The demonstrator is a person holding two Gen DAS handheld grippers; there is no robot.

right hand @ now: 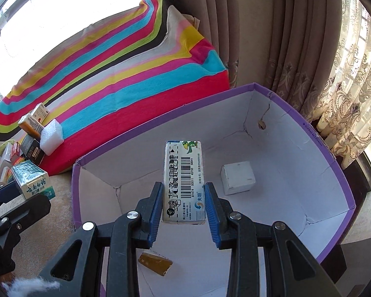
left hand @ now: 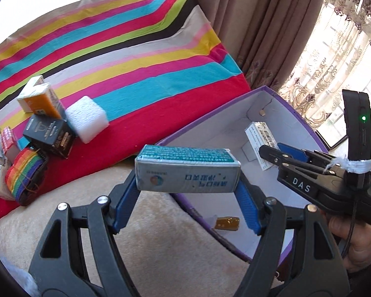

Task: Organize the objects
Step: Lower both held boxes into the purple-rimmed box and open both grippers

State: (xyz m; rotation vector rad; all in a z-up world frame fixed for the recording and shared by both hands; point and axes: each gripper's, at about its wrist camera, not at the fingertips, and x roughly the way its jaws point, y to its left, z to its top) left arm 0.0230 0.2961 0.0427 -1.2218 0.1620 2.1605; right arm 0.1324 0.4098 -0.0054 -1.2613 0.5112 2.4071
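The pile of small boxes [left hand: 2, 153] at the left edge of the left wrist view is cut off by the frame, and its printing is too small to read. The rainbow strap [left hand: 24, 173] overlaps its front. In that view the right gripper [left hand: 279, 152] covers most of the white carton [left hand: 259, 131] inside the purple bin [left hand: 210, 121]. The gold packet [right hand: 155, 263] on the bin floor lies partly behind the right gripper's fingers [right hand: 155, 212], its label unreadable. White fluff [right hand: 29, 285] at the bottom left is blurred.

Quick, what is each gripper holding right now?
Left gripper: shut on the teal box.
Right gripper: shut on the barcode box, above the purple bin.
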